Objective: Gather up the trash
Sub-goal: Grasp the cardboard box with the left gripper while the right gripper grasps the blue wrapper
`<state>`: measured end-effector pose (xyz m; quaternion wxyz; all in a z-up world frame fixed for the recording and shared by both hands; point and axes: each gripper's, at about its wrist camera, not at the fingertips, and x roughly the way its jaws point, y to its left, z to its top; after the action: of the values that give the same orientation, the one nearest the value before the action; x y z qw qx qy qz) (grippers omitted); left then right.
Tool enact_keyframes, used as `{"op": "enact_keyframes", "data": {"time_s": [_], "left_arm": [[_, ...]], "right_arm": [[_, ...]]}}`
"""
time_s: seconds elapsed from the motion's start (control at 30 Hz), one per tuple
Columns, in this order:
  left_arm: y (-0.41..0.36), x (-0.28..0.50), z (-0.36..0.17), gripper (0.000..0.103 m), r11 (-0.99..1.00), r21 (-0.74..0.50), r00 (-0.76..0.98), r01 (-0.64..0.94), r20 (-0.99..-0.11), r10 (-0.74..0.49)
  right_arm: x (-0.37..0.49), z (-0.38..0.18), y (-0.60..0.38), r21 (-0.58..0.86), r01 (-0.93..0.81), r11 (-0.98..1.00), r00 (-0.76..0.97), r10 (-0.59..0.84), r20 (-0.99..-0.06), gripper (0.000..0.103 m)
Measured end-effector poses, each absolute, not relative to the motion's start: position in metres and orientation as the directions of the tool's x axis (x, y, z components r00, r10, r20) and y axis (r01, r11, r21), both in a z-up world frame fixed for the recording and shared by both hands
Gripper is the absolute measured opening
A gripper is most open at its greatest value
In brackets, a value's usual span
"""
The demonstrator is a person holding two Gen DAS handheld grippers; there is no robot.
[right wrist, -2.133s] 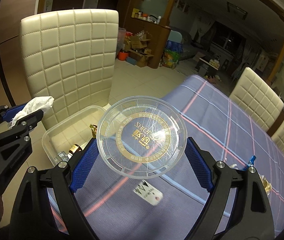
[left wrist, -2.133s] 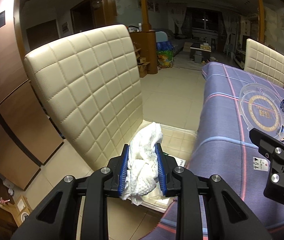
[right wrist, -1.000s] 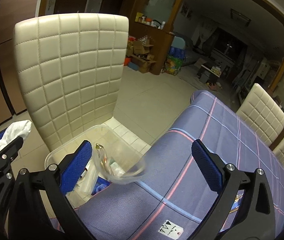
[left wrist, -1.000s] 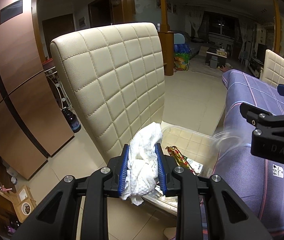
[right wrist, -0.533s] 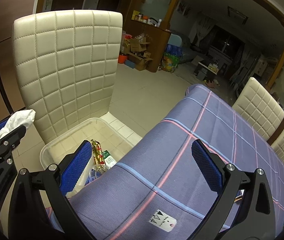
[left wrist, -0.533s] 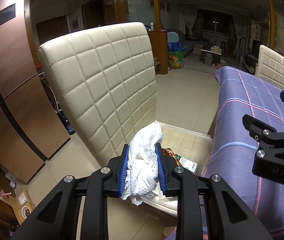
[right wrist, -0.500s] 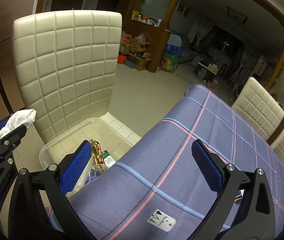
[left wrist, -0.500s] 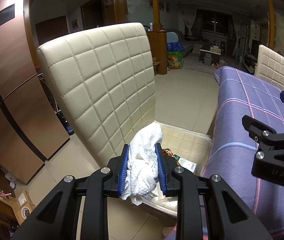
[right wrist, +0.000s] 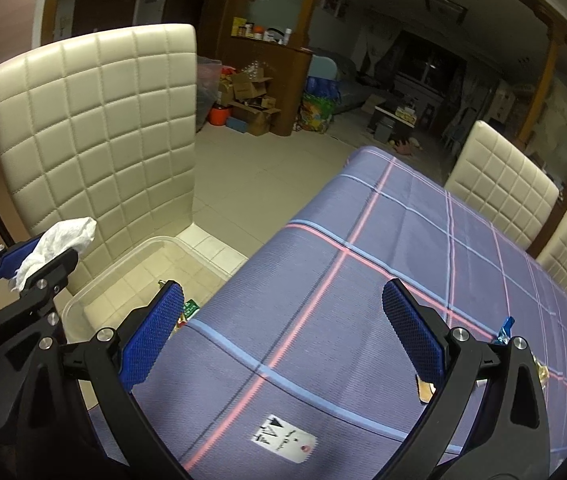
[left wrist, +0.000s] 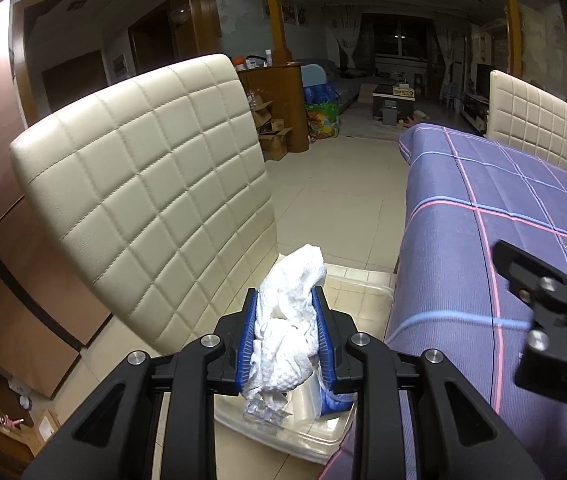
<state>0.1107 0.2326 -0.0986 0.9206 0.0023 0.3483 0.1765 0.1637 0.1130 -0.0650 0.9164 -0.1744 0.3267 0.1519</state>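
While your left gripper (left wrist: 286, 334) pinches a crumpled white paper towel (left wrist: 288, 320) between its blue pads, it hangs over the near end of a clear plastic bin (left wrist: 357, 285) that sits on the seat of a cream quilted chair (left wrist: 143, 184). The towel bulges out above and below the pads, its top flopping toward the right, and both pads press into it. Seen from your right wrist, the same wad (right wrist: 57, 244) pokes out of that gripper at the left edge, above the bin's (right wrist: 123, 280) near rim. Your right gripper (right wrist: 283, 332) stands wide open with nothing between its blue pads (right wrist: 151, 336); it sits over the corner of the table, which is covered by a purple plaid tablecloth (right wrist: 363, 280). The bin lies just beside that table corner, tucked between the chair back and the cloth's hanging edge, and some trash shows in it: a clear plastic piece (left wrist: 303, 400) under your left fingers and a green-labelled packet (right wrist: 190, 307) by your right gripper's left pad. A white tag (right wrist: 283, 438) lies on the cloth near you, and a few wrappers (right wrist: 503, 330) rest on the table beyond your right pad. Two more cream chairs (right wrist: 499, 196) stand along the far side of the table.
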Motion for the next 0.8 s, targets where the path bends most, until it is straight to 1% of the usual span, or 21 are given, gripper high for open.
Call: {"op": "enact_keyframes", "data": {"time_s": [0.03,0.07,0.1,0.13,0.17,0.2,0.43,0.67,0.8], "left_arm": [[0.233,0.115,-0.100,0.028,0.939,0.123,0.695,-0.321,-0.642,0.322],[0.232,0.119,-0.101,0.032,0.941,0.121,0.692,-0.318,-0.648,0.317],[0.232,0.123,-0.103,0.047,0.941,0.120,0.682,-0.318,-0.660,0.315],[0.232,0.124,-0.104,0.058,0.940,0.117,0.675,-0.321,-0.668,0.314],[0.232,0.125,-0.106,0.074,0.939,0.108,0.672,-0.326,-0.672,0.311],[0.232,0.124,-0.105,0.077,0.939,0.100,0.676,-0.328,-0.670,0.307],[0.220,0.123,-0.109,0.077,0.940,0.125,0.666,-0.317,-0.676,0.315],[0.186,0.131,-0.106,0.077,0.959,0.138,0.680,-0.248,-0.680,0.273],[0.151,0.140,-0.103,0.077,0.977,0.127,0.701,-0.169,-0.681,0.210]], "right_arm": [[0.165,-0.065,0.111,-0.216,-0.389,0.896,0.739,0.163,-0.654,0.098],[0.166,-0.065,0.107,-0.207,-0.384,0.900,0.735,0.163,-0.658,0.098],[0.167,-0.066,0.104,-0.202,-0.381,0.902,0.734,0.162,-0.660,0.098],[0.169,-0.065,0.100,-0.200,-0.374,0.906,0.735,0.157,-0.660,0.098],[0.169,-0.065,0.098,-0.201,-0.369,0.907,0.737,0.154,-0.658,0.098],[0.169,-0.065,0.094,-0.201,-0.363,0.910,0.739,0.150,-0.657,0.098],[0.175,-0.069,0.067,-0.195,-0.317,0.928,0.744,0.116,-0.658,0.098],[0.187,-0.077,0.017,-0.167,-0.233,0.958,0.739,0.063,-0.671,0.098],[0.200,-0.081,-0.028,-0.111,-0.159,0.981,0.721,0.038,-0.692,0.098]]}}
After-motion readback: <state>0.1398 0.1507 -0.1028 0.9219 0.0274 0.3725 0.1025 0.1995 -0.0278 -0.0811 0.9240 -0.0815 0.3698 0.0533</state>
